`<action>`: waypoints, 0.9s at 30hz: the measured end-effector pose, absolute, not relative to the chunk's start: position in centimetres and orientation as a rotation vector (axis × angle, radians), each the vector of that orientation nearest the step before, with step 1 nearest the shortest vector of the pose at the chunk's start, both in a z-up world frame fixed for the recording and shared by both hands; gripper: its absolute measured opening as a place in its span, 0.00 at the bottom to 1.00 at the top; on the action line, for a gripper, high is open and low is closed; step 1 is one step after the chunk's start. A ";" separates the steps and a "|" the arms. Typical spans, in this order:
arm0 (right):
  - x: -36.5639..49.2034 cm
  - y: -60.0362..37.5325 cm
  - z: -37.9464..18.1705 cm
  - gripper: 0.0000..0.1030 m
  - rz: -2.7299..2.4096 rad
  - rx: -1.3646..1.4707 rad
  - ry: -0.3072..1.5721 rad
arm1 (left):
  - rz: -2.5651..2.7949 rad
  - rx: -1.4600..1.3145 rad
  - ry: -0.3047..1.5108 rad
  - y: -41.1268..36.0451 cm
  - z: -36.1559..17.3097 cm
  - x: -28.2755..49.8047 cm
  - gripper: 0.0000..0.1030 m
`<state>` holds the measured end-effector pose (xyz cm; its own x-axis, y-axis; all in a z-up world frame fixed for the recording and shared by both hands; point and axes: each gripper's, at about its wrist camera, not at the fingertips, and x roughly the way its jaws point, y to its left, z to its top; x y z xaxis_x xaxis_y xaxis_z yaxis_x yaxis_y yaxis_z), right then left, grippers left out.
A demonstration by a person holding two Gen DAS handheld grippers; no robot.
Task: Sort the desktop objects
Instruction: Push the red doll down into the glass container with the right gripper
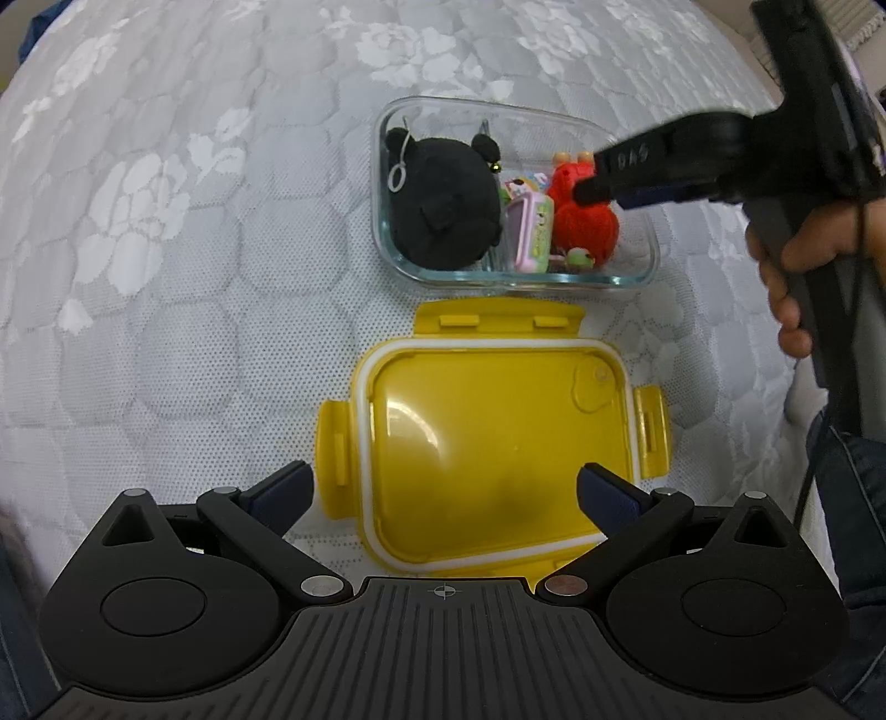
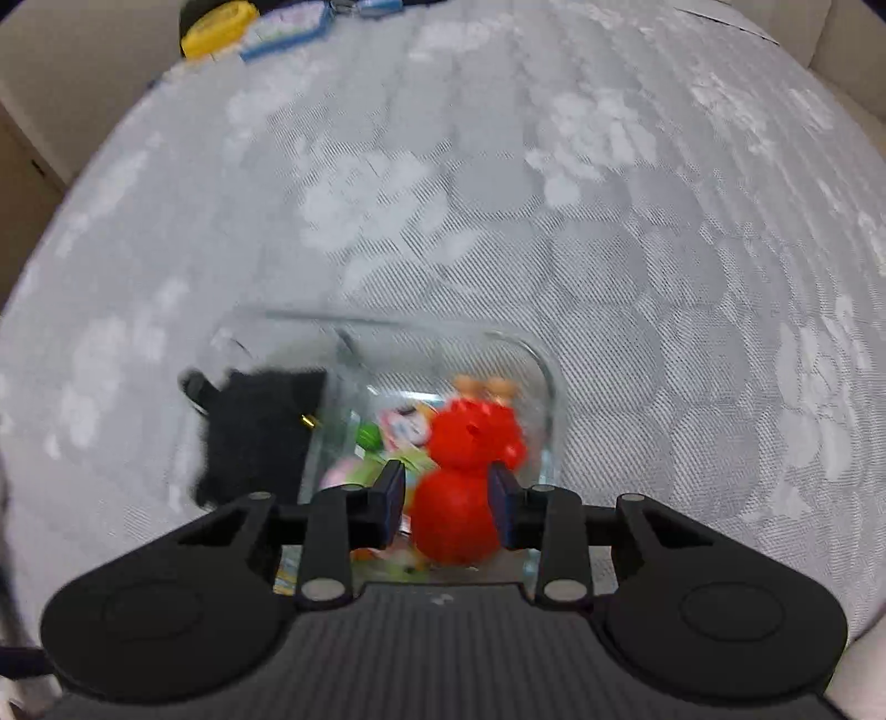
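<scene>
A clear glass container [image 1: 637,277] sits on the white quilted cover and holds a black plush [image 1: 443,205], a red knitted toy [image 1: 581,227], a pink case [image 1: 531,232] and small colourful bits. Its yellow lid [image 1: 498,443] lies upside down just in front of it. My left gripper [image 1: 446,493] hovers open over the lid's near half, empty. My right gripper [image 2: 448,487] points down into the container [image 2: 548,376] with the red toy [image 2: 459,531] between its pads. A thin gap shows at the left pad, so the toy rests in the container. The black plush [image 2: 260,432] lies to the left.
A person's hand [image 1: 786,266] holds the right gripper's [image 1: 595,188] handle at the right edge. Far off, near the cover's top left corner, lie a yellow round object [image 2: 219,27] and a blue-edged item [image 2: 282,33]. Beige walls border the cover.
</scene>
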<state>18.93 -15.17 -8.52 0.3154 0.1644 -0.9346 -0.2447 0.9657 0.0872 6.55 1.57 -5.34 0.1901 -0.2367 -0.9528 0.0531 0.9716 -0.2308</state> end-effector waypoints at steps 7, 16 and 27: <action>18.6 -14.4 -10.0 0.46 0.265 -0.160 1.214 | -0.216 -0.149 1.357 1.4 -5.1 6.4 1.00; 17.8 -13.9 -9.8 0.36 0.290 -0.204 1.200 | -0.214 -0.150 1.355 1.5 -5.1 6.5 1.00; 18.1 -16.1 -7.7 0.26 0.289 -0.059 1.192 | -0.200 -0.146 1.359 1.4 -5.3 6.6 1.00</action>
<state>18.10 -16.06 -7.66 0.3380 0.1905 -0.9217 -0.2522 0.9618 0.1064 6.63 1.39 -5.29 0.1974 -0.2266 -0.9538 0.0574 0.9739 -0.2195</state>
